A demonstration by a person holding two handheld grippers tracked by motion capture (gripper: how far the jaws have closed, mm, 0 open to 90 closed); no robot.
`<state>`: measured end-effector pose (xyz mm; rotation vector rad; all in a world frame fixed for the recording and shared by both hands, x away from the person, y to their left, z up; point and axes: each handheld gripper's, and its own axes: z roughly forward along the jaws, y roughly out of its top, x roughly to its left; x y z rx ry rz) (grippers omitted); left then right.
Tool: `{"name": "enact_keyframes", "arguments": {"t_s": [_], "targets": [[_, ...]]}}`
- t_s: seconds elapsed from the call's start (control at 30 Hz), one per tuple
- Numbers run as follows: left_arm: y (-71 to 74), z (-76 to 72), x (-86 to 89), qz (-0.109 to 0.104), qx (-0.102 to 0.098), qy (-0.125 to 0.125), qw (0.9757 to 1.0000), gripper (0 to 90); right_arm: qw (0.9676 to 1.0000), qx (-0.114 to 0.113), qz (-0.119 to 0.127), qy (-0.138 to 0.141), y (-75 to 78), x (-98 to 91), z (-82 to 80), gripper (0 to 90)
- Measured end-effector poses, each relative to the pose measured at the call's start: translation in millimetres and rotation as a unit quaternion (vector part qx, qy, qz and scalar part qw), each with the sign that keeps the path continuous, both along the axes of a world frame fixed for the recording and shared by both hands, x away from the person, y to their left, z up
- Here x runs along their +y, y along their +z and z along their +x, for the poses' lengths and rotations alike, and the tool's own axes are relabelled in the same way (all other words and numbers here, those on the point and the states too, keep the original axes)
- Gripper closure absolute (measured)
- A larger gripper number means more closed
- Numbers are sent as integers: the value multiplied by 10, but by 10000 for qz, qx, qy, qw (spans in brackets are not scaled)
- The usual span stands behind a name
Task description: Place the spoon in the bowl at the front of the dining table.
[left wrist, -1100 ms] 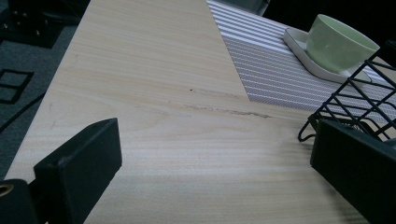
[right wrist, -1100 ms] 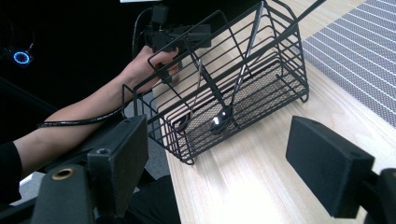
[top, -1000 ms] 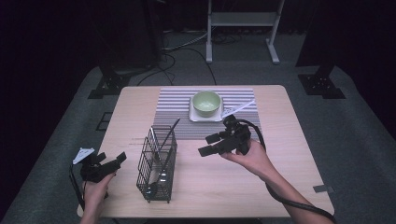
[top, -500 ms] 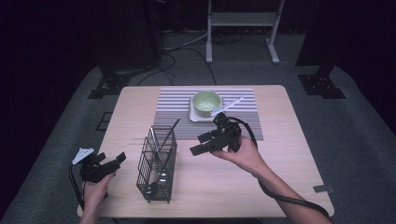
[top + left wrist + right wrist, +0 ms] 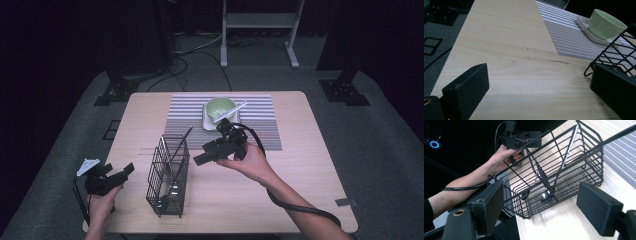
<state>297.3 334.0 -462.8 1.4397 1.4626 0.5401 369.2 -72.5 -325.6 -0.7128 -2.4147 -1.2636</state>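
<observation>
From the high view, a black wire basket point(image 5: 168, 176) stands on the wooden table point(image 5: 300, 165), with dark utensils leaning inside it. The right gripper point(image 5: 209, 150) hangs in the air just right of the basket, aimed at it, jaws apart and empty. The left gripper point(image 5: 114, 175) sits left of the basket near the table's edge, also spread and holding nothing. Beyond the basket a green bowl point(image 5: 220, 107) rests on a white dish on a striped mat point(image 5: 260, 125). In the left gripper view, both pads stand wide apart over bare wood; the basket point(image 5: 616, 53) is cut off at the right, the bowl point(image 5: 606, 24) behind it. In the right gripper view, the jaws gape wide with the basket point(image 5: 559, 170) between and beyond them, touching nothing; a spoon point(image 5: 547, 195) lies in its floor, other utensils hard to make out. The left gripper point(image 5: 521, 138) sits past the basket.
</observation>
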Motion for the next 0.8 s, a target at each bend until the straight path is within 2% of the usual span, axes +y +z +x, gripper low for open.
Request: {"name": "enact_keyframes", "arguments": {"t_s": [0.33,0.8], "targets": [[2,-4,3,2,-3,0,10000,10,9999,24,-60,106,-14,164,19,217],[4,-7,7,-1,-13,5,10000,9,9996,95,-188,213,-107,346,41,252]]}}
